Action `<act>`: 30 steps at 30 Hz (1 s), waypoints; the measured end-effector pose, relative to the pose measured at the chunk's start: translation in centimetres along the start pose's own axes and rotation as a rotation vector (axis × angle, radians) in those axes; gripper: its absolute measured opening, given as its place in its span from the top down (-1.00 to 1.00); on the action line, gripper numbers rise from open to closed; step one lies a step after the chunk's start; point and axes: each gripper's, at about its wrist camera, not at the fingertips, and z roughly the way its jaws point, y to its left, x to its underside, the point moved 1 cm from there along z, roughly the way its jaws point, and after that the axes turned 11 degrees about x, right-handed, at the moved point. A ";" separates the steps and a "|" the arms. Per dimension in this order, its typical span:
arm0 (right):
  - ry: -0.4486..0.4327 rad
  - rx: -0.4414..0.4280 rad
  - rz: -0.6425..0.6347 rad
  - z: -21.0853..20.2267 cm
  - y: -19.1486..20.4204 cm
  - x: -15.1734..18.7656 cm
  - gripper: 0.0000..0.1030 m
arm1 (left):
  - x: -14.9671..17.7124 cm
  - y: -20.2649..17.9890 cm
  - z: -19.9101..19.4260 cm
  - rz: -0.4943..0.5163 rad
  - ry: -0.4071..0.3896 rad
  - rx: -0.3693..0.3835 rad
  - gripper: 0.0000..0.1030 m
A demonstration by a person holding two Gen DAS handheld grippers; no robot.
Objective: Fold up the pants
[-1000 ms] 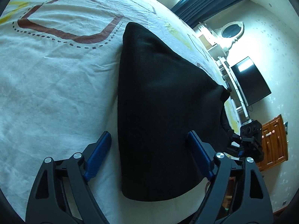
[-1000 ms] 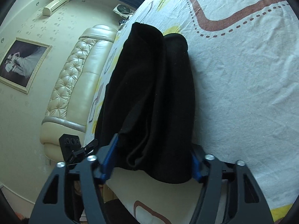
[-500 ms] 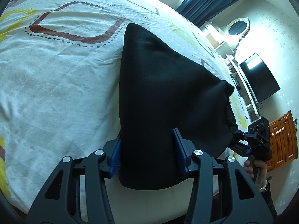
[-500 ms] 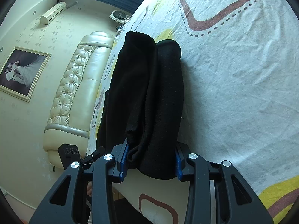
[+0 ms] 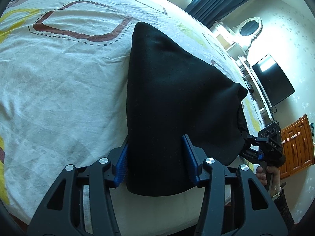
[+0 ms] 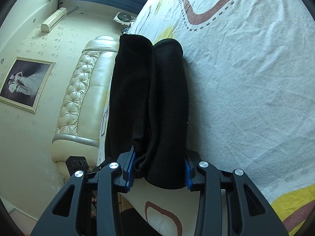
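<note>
The black pants (image 5: pixel 177 98) lie folded on the patterned bed sheet (image 5: pixel 59 78), reaching away from both cameras. My left gripper (image 5: pixel 157 157) is shut on the near end of the pants, its blue pads pressing the cloth from both sides. My right gripper (image 6: pixel 157 167) is shut on the other near corner, where the layered edges of the pants (image 6: pixel 153 98) bunch between its pads. The right gripper also shows at the right of the left wrist view (image 5: pixel 269 143), held by a hand.
The white sheet (image 6: pixel 246 78) with brown and yellow shapes spreads far beyond the pants. A cream padded headboard (image 6: pixel 78 102) stands to the left in the right wrist view. A dark TV (image 5: pixel 273 80) and wooden cabinet (image 5: pixel 295 143) stand past the bed's edge.
Both grippers have gone from open around the near edge of the pants to shut on it. The cloth edge has bunched between the pads and both cameras have drawn back slightly.
</note>
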 end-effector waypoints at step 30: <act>-0.198 0.603 -0.165 -7.4 3.5 11.3 -0.56 | 9.9 -9.3 -6.9 0.223 -0.109 -0.368 -0.84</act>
